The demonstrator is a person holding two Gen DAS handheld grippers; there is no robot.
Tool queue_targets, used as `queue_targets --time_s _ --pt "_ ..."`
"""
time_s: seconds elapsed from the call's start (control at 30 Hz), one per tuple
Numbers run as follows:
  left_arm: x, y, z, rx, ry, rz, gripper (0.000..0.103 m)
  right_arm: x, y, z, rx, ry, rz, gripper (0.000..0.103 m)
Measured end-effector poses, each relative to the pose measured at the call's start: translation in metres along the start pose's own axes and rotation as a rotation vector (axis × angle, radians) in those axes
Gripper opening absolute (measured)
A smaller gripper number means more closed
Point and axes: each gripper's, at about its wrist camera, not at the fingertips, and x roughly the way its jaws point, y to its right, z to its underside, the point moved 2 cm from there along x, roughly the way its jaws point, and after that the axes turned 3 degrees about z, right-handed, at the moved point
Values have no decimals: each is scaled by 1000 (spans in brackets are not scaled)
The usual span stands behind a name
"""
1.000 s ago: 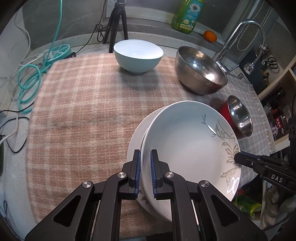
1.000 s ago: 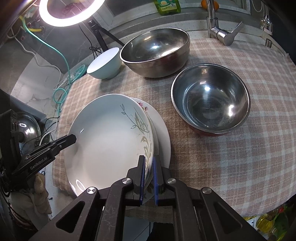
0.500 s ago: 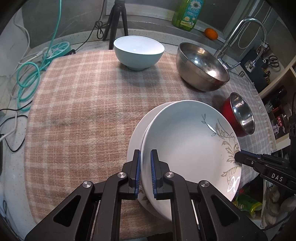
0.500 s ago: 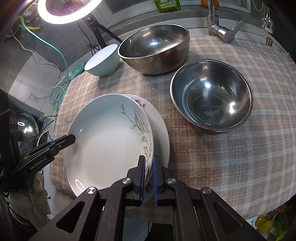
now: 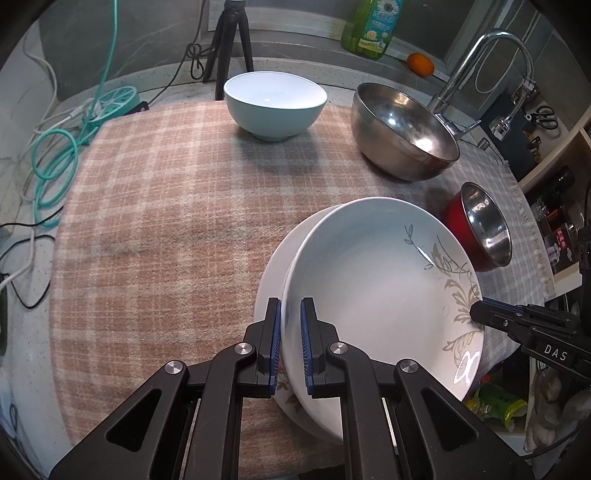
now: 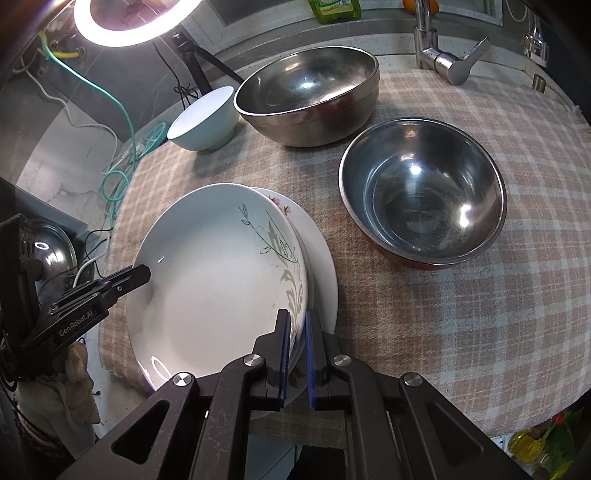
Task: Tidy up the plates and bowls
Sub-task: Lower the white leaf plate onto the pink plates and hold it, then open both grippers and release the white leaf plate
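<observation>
A deep white plate (image 5: pixel 373 295) with a grey leaf pattern is held at opposite edges by both grippers, above a flat flowered plate (image 6: pixel 321 258) that lies on the checked cloth (image 5: pixel 166 221). The left gripper (image 5: pixel 290 314) is closed on the rim nearest its camera, one blue pad inside the plate and one outside. The right gripper (image 6: pixel 295 325) is closed in the same way on the opposite rim, by the leaf pattern; in the left wrist view its black fingers (image 5: pixel 491 314) are seen at the plate's far edge. Whether the deep plate touches the flowered plate under it cannot be told. Further back on the cloth a light blue bowl (image 5: pixel 275 105) stands upright, with a large steel bowl (image 5: pixel 402 136) near it. A smaller steel bowl with a red outside (image 6: pixel 421 192) stands just beside the plates. A tap (image 5: pixel 480 66) and a green bottle (image 5: pixel 373 26) are seen behind the cloth.
</observation>
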Motion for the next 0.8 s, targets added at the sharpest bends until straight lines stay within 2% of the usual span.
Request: queue_targets --time_s 0.5,0.8 --pt "-2 0 -1 15 -20 8 10 0 -1 1 -21 -12 -7 10" --pt "-28 1 -6 47 41 -44 11 -17 -3 2 -69 13 -2 13"
